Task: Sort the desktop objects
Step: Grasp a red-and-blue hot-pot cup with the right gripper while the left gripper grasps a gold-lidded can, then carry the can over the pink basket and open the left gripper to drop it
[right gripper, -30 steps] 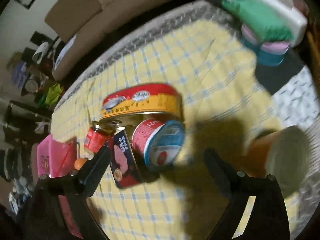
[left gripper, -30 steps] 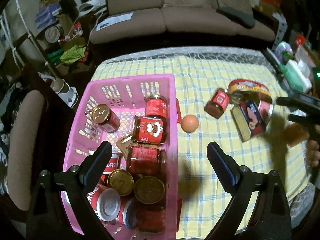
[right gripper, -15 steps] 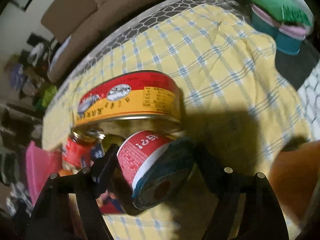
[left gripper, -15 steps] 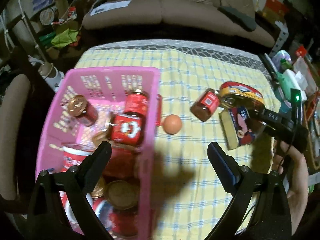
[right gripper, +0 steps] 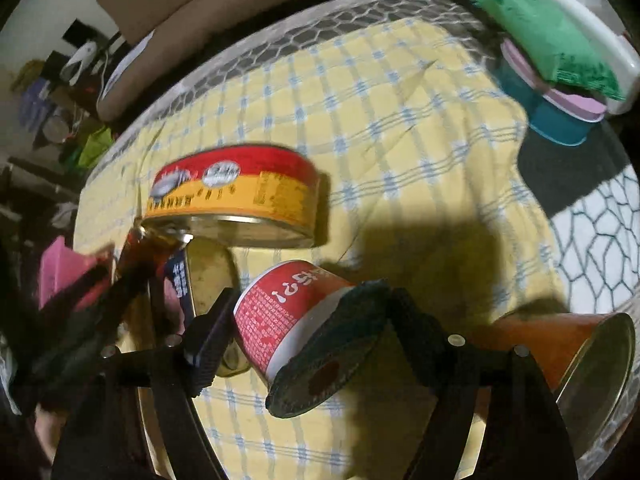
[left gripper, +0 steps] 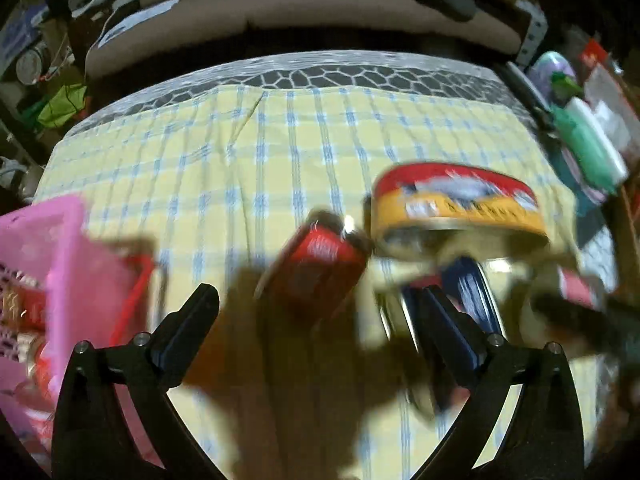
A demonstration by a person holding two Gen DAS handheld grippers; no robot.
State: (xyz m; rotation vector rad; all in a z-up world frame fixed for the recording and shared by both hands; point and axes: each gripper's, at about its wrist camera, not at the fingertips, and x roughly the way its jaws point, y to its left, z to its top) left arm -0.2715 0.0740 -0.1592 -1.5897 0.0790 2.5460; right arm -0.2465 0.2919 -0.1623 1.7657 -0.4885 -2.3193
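1. right gripper point(right gripper: 310, 336) is clamping the red cup point(right gripper: 296, 320) lying on its side, pads on both flanks; judging the grip sound, so lift straight up and clear the oval tin point(right gripper: 236, 196) just behind.
2. left gripper point(left gripper: 318, 320) is opening to full width, nothing held; the red jar point(left gripper: 320, 268) is lying just ahead between the fingers. centre on its body before closing; blur is hiding the exact gap.
3. pink basket point(left gripper: 60, 264) is sitting at the left edge, the likely drop spot.
4. surface: yellow checked cloth point(left gripper: 280, 152); sofa point(left gripper: 304, 12) behind, clutter at the sides.
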